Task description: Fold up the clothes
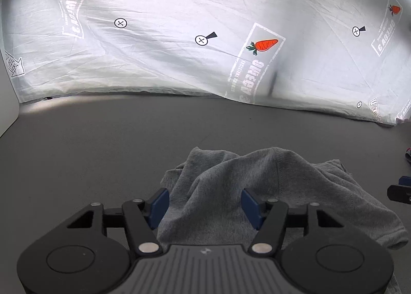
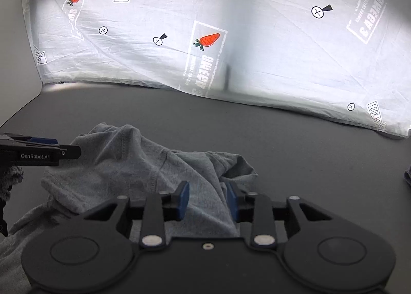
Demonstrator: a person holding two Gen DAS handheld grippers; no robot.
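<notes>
Still grasp stage: left gripper (image 1: 204, 208) jaws half-open over crumpled grey garment (image 1: 257, 191); right gripper (image 2: 206, 200) narrowed astride a fold, pinch unclear. Next: close, lift, spread flat on counter (image 1: 90, 145).

surface: dark grey table (image 1: 77, 155) | on it: crumpled grey garment (image 1: 231, 191), bunched directly ahead of both claws | far edge, beyond the claws: white printed sheet (image 1: 205, 62) meets tabletop

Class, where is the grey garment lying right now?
The grey garment lies crumpled on the dark table, low in both wrist views, in front of the printed white sheet.
</notes>
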